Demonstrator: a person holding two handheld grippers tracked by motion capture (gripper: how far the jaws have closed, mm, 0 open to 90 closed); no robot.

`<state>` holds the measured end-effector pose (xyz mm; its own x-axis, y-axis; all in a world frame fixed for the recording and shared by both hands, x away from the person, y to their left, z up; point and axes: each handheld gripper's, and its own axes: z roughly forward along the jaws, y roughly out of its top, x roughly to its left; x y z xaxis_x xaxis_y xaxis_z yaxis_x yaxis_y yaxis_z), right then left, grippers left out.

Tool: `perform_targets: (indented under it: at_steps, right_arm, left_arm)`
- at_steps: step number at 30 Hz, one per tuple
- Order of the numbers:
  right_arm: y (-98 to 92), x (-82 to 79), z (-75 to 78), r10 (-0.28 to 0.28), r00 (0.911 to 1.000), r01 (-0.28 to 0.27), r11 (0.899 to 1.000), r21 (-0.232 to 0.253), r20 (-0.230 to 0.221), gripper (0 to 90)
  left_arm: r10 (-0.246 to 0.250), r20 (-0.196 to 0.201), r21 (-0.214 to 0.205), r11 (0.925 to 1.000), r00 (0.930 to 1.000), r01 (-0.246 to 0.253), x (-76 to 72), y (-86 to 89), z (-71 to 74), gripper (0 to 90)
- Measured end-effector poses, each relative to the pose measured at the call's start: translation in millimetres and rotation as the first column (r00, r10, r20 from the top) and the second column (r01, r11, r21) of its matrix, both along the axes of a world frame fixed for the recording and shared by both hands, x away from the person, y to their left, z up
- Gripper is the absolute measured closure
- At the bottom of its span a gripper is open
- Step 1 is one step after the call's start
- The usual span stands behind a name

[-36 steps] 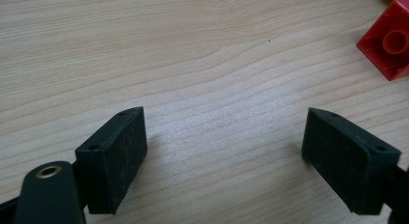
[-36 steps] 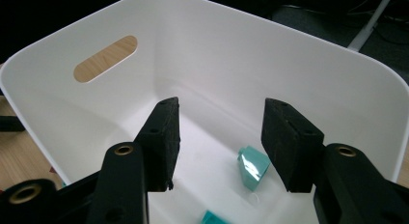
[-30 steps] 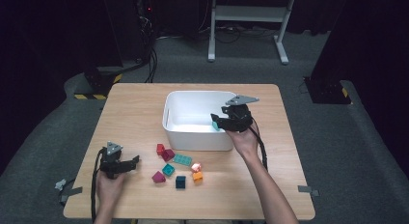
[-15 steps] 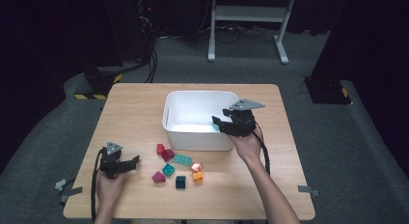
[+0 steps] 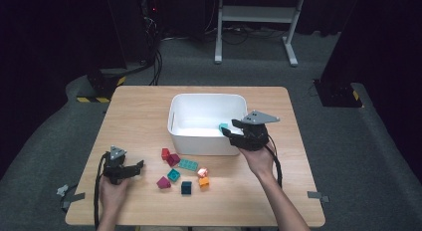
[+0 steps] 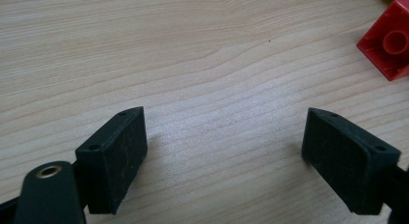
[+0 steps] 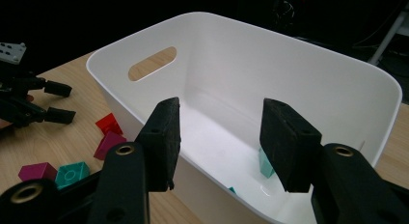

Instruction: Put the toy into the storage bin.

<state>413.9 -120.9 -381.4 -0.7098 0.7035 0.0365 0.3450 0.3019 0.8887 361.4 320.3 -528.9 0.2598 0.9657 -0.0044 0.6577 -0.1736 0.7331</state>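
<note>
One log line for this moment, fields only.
right gripper: empty, jaws closing, at bin rim | teal block: in bin | left gripper: open, empty | loose blocks: on table

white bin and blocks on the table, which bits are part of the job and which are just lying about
Part of the job:
white bin
teal block in the bin
loose blocks on the table
right gripper
left gripper

Lying about:
cables on the floor
metal stand

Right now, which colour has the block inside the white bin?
Teal; the block shows best in the high view.
</note>
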Motion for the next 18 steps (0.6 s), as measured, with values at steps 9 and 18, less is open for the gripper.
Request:
perform_targets:
  at_steps: [9, 18]
  right_arm:
    - [-1.1, -13.5, -7.6, 0.017, 0.9998, -0.017, 1.000, 0.000, 0.012, 49.2]
    - [1.4, -32.0, -18.9, 0.040, 0.9991, -0.039, 0.999, -0.025, 0.015, 49.8]
  left_arm:
    - [0.000, 0.000, 0.000, 1.0000, 1.0000, 0.000, 0.0, 0.0, 0.0, 16.4]
    - [0.000, 0.000, 0.000, 1.0000, 1.0000, 0.000, 0.0, -0.1, 0.0, 16.4]
